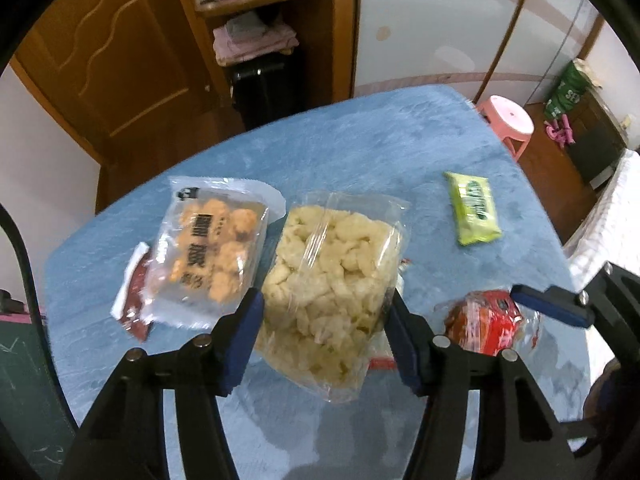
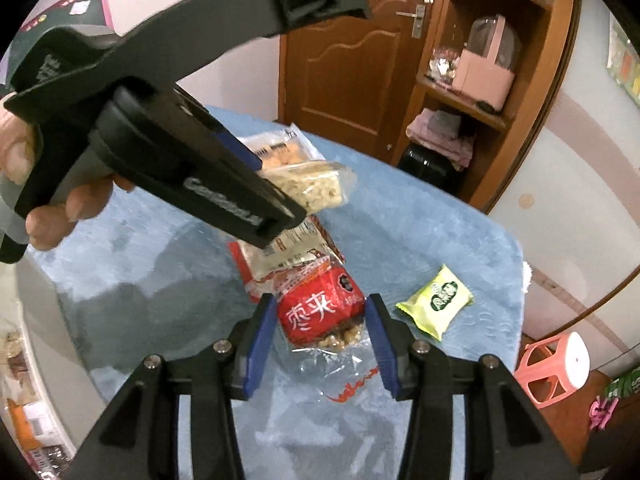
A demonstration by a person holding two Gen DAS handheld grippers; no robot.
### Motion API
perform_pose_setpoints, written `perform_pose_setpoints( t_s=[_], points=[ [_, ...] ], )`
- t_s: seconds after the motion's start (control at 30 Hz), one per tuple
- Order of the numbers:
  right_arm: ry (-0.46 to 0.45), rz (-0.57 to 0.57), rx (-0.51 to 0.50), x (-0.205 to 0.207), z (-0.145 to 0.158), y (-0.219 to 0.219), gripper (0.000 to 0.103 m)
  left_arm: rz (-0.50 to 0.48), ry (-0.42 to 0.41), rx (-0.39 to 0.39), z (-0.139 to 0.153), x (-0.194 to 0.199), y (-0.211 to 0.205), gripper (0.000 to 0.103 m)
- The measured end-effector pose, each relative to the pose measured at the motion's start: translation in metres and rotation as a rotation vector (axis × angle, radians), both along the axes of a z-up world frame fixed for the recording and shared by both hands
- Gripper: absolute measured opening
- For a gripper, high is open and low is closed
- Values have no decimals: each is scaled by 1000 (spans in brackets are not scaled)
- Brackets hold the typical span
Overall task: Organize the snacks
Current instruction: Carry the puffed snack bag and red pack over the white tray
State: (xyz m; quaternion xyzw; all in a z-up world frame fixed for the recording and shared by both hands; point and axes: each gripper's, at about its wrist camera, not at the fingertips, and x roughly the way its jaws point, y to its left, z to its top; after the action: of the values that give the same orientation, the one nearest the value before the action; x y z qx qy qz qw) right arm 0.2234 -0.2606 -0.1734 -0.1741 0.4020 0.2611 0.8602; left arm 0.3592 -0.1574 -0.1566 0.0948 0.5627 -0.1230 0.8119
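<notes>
Blue plush cloth covers the table (image 1: 360, 140), which stands in a room with a brown wooden door (image 1: 104, 52), an open shelf unit (image 1: 256, 12) holding folded pink cloth, and a pink stool (image 1: 510, 120) on the floor beyond the far edge.

Nearest in the left wrist view, the left gripper (image 1: 326, 332) has its blue pads pressed against both sides of a clear bag of pale puffed snacks (image 1: 332, 280), clamped on it. Just left of that bag lies a bag of orange-brown snacks (image 1: 212, 248) overlapping a dark red packet (image 1: 134, 296). A flat red-and-white packet (image 2: 296, 248) lies under the held bag.

The right gripper (image 2: 320, 338) has its pads closed against a red snack pack (image 2: 320, 312), whose clear wrapper tail trails back between the fingers. A person's hand (image 2: 48, 184) holding the left gripper fills the upper left of the right wrist view and hides part of the table. Farther out, well apart from both grippers, a small green packet (image 1: 474, 208) lies alone on the cloth.
</notes>
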Motion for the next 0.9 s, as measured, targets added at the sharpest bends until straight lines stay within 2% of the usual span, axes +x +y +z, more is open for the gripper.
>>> perform_pose_setpoints(
  t_s=[0.13,0.23,0.43,0.57,0.73,0.9],
  points=[
    [-32,-19,1,-15,26,-3,46,-4,-51,-18,44,-26,11,58],
    [-66,-34,32,-35,57,-7,46,-16,-99,-26,81,-53,19,58],
    [-143,-45,101,-89,115,-11,46,-27,-167,-25,145,-130,43,58],
    [-179,-32,150,-138,143,-10,46,-17,-207,-31,175,-189,60,58],
    [-193,-52,222,-193,164,-8,46,2,-227,-25,187,-259,76,58],
    [-127,-100,275,-232,164,-6,46,1,-230,-28,173,-322,82,58]
  ],
)
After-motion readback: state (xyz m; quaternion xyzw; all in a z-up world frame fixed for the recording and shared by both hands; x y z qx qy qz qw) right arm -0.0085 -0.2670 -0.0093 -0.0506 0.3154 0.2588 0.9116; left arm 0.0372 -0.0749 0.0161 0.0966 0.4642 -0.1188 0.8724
